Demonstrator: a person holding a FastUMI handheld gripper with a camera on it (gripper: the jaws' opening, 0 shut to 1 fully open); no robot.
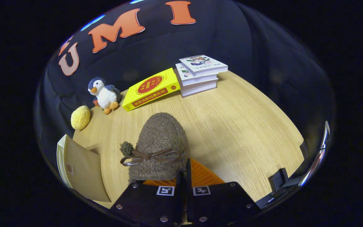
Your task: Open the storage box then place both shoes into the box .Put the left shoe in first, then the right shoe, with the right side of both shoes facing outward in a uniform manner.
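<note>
A brown fuzzy shoe (161, 138) with a thin brown bow and a small pom-pom hangs just ahead of my fingers, toe pointing away from me over the wooden table (238, 126). My gripper (184, 171) is shut on the shoe's rear edge, with the two fingers pressed almost together on it. To the right of the fingers, at the table's near corner, part of a box (317, 157) with a shiny rim and a dark clip (279, 179) shows; I cannot tell whether it is open.
A flat tan cardboard piece (80, 167) lies left of the fingers. Beyond the shoe are a yellow plush ball (80, 117), a toy penguin (104, 93), a yellow book (151, 89) leaning on a stack of white books (200, 74).
</note>
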